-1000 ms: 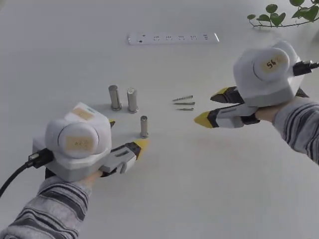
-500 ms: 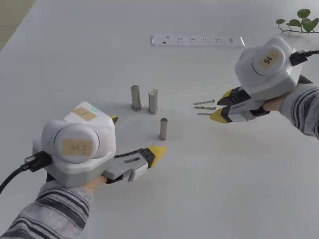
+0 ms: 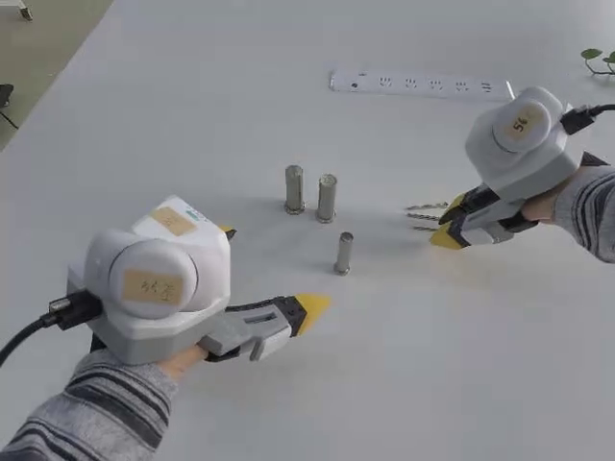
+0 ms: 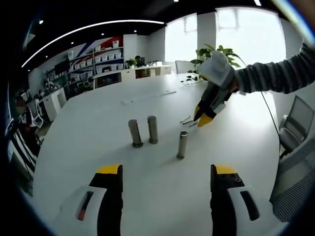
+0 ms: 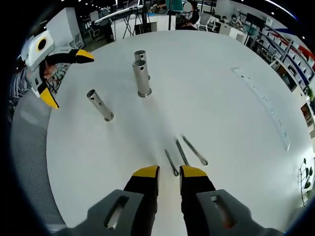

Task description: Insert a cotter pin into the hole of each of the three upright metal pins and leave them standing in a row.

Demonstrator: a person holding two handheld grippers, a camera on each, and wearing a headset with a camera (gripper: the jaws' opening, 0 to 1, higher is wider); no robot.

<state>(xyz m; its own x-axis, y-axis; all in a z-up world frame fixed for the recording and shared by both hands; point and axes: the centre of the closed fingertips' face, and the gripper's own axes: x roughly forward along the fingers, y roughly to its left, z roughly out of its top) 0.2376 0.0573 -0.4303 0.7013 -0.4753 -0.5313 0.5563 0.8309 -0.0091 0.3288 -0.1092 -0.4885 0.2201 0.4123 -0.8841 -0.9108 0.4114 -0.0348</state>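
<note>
Three short upright silver metal pins [image 3: 327, 198], cylindrical with flat tops and flared bases, stand on the white table [image 3: 192, 115]. Two stand just beside each other as a pair. The third pin [image 3: 344, 254] stands apart, nearer to me and to the right of the pair. Their cross holes cannot be made out. Three thin grey metal cotter pins [image 5: 182, 151] lie flat on the table, close together and roughly parallel, well to the right of the upright pins.

Bare table surrounds the upright pins on every side. A long white power strip [image 3: 423, 84] lies far behind them, and the table's left edge is well away.

My right gripper [image 5: 170, 172] is low at the near ends of the cotter pins. Its yellow-tipped jaws stand a narrow gap apart and pinch nothing. One cotter pin ends just ahead of that gap; contact cannot be determined. In the head view this gripper's body covers part of the cotter pins.

My left gripper [image 3: 270, 269] is near the third pin without touching it, jaws spread wide and empty
</note>
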